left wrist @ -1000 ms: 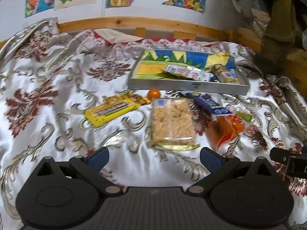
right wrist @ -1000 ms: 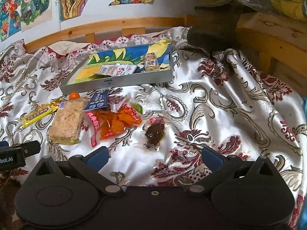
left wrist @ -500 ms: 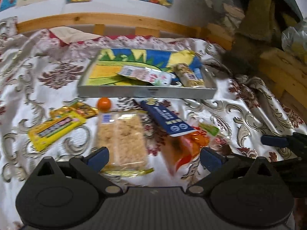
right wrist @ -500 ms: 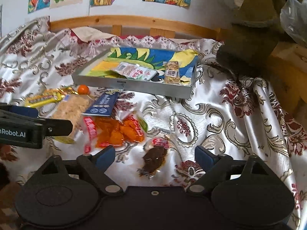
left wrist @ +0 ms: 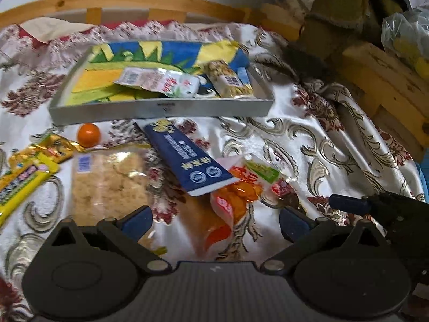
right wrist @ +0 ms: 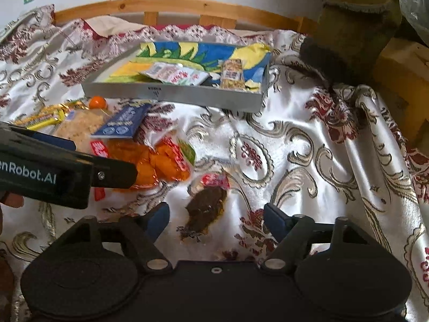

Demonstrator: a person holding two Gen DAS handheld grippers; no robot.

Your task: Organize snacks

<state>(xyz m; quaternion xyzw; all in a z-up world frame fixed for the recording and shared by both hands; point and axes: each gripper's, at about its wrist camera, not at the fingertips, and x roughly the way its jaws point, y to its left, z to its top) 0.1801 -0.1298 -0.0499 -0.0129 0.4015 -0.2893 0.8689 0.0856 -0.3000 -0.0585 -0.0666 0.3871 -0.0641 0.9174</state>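
Observation:
A grey tray (left wrist: 161, 110) (right wrist: 171, 95) with a colourful liner holds a white sachet (left wrist: 158, 81) and a nut bar (left wrist: 230, 80). In front of it on the cloth lie a blue packet (left wrist: 185, 158) (right wrist: 123, 123), an orange snack bag (left wrist: 236, 196) (right wrist: 150, 161), a rice cracker pack (left wrist: 110, 185), a yellow bar (left wrist: 21, 179), a small orange ball (left wrist: 89, 134) and a dark brown snack (right wrist: 207, 206). My left gripper (left wrist: 215, 218) is open above the orange bag. My right gripper (right wrist: 217, 218) is open around the dark snack.
The white and red patterned cloth (right wrist: 308, 145) covers the bed. A wooden rail (left wrist: 134, 0) runs along the back. Wooden blocks (left wrist: 388, 86) and olive fabric (right wrist: 359, 13) stand at the right.
Both grippers moved forward and closer to the snacks. The left one shifted right toward the orange bag; the right one came down over the dark snack.

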